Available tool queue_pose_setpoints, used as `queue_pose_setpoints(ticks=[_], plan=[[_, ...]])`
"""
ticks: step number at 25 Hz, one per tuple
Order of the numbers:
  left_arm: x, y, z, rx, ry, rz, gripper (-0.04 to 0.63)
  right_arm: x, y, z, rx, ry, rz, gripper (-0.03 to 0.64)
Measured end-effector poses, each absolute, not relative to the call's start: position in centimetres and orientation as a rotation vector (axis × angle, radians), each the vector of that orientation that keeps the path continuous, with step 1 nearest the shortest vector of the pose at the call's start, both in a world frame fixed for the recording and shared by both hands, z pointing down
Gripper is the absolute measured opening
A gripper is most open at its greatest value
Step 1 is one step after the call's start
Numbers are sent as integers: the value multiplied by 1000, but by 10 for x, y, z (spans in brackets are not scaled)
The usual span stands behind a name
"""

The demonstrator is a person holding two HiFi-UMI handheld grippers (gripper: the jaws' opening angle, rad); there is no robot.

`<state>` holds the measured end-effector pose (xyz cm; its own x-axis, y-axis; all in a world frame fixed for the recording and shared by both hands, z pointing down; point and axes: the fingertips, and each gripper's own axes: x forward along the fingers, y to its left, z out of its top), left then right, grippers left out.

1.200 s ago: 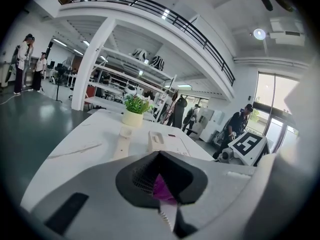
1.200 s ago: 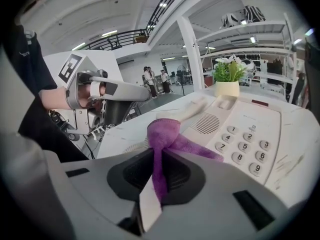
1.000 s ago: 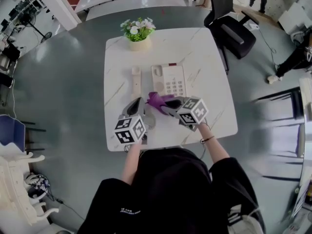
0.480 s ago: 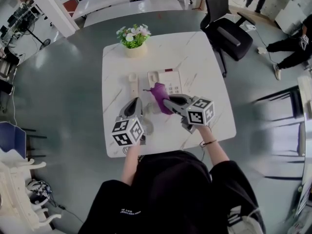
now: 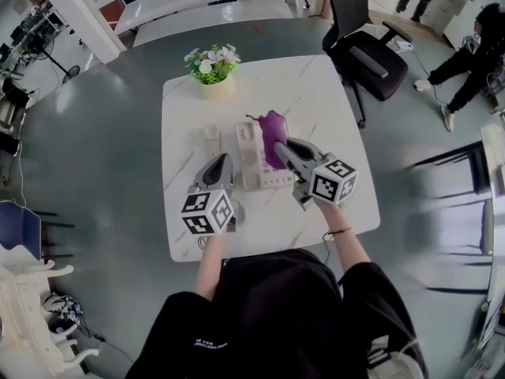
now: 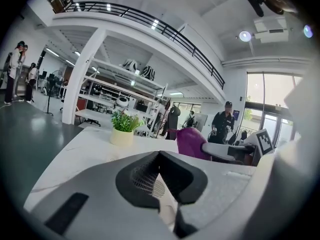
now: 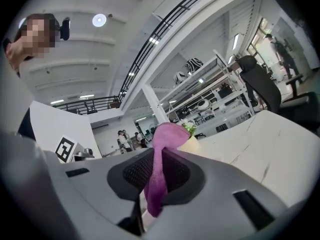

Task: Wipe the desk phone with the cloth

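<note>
The cream desk phone lies mid-table, its handset off the cradle on the table to its left. My right gripper is shut on the purple cloth, which hangs bunched over the far right part of the phone. In the right gripper view the cloth sticks up from between the shut jaws of that gripper. My left gripper hovers just left of the phone's near end, shut on nothing. The left gripper view shows its tips together and the cloth to the right.
A potted plant stands at the far edge of the white marble table. A black office chair stands beyond the table's far right corner. A person crouches further right on the grey floor.
My right gripper has carried the cloth from in front of the phone up and away, over the phone's far part. The left gripper has stayed about where it was.
</note>
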<state>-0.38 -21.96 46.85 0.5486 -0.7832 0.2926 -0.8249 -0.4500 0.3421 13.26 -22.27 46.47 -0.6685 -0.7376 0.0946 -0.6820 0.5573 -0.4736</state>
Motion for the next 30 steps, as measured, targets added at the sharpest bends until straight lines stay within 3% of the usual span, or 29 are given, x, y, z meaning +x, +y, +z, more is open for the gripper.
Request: queue_pose_setpoints(ticks=[14,30], plan=[[17,-253,482,2328,-1259,159,-2,184,-291,474,-1650,2627,-546,32],[26,-261,511,2257,-1232,213,-2,180,-334,517,-1855,3002,-268,32]])
